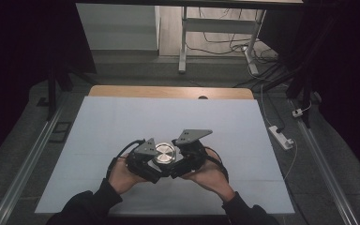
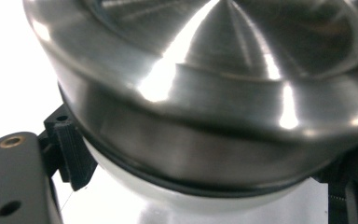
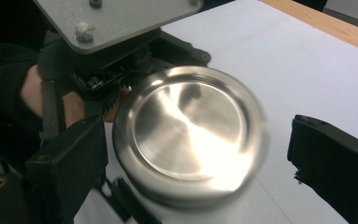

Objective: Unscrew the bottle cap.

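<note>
while left gripper (image 1: 161, 165) clamps unmarked steel lid (image 1: 165, 153), right gripper (image 3: 200, 154) spread around it

- The high view is dim overall — the room's corners at ten and two o'clock sink to near black, while the pale table sheet (image 1: 168, 117) catches soft, even light.
- In the left gripper view the metal lid (image 2: 205, 93) sits so close it is soft, with hot glare streaks near twelve o'clock; the background at nine o'clock is blown white.
- In the right gripper view the lid's rim smears with motion blur — worst toward five o'clock.
</note>
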